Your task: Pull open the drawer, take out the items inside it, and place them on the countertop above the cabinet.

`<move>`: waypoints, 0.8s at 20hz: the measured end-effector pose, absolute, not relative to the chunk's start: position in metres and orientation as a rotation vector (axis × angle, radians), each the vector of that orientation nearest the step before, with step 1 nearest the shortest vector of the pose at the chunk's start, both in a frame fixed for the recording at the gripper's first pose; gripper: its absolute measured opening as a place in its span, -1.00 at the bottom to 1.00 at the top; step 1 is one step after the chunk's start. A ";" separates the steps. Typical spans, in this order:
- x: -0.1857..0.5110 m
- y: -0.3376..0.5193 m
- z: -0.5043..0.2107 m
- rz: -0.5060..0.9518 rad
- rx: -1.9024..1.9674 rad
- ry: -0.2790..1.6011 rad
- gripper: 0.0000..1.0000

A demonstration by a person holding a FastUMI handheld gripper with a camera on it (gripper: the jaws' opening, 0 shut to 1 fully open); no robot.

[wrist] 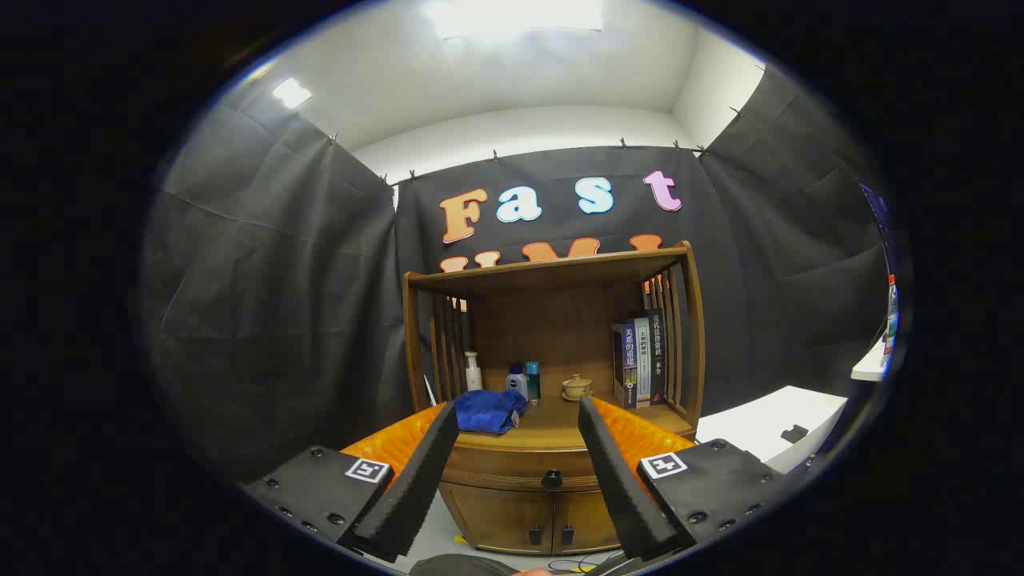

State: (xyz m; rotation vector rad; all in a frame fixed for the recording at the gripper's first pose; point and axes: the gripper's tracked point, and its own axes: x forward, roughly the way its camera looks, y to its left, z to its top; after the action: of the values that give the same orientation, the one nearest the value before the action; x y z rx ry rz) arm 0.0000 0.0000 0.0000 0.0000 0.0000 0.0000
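Note:
A wooden cabinet (552,352) stands ahead of me against the booth wall. Its drawer (524,466) is closed, with a dark round knob (552,479) at the front, seen between my fingers and some way beyond them. On the countertop (552,428) above it lies a folded blue cloth (488,411). My gripper (518,410) is open, with nothing between its fingers, held back from the cabinet.
On the countertop's back stand a white pump bottle (473,372), two small bottles (524,381), a lidded tea cup (576,387) and several books (640,360). Two small doors (532,520) sit under the drawer. A white table (780,424) lies to the right.

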 end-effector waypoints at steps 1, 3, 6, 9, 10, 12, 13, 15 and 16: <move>0.000 -0.001 0.001 -0.001 0.002 0.000 0.96; -0.001 -0.002 0.001 -0.004 0.004 -0.001 0.96; 0.000 -0.002 0.001 -0.005 0.003 -0.003 0.96; 0.002 -0.002 0.002 -0.006 0.003 -0.001 0.96; 0.002 -0.003 0.001 -0.008 0.003 -0.002 0.96; 0.002 -0.003 0.002 -0.010 0.004 -0.004 0.96; 0.001 -0.004 0.003 -0.011 0.005 -0.006 0.96; 0.000 -0.004 0.003 -0.013 0.006 -0.006 0.96; -0.001 -0.005 0.004 -0.013 0.006 -0.006 0.96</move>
State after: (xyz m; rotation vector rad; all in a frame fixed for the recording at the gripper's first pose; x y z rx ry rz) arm -0.0005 -0.0048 0.0039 0.0063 -0.0061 -0.0131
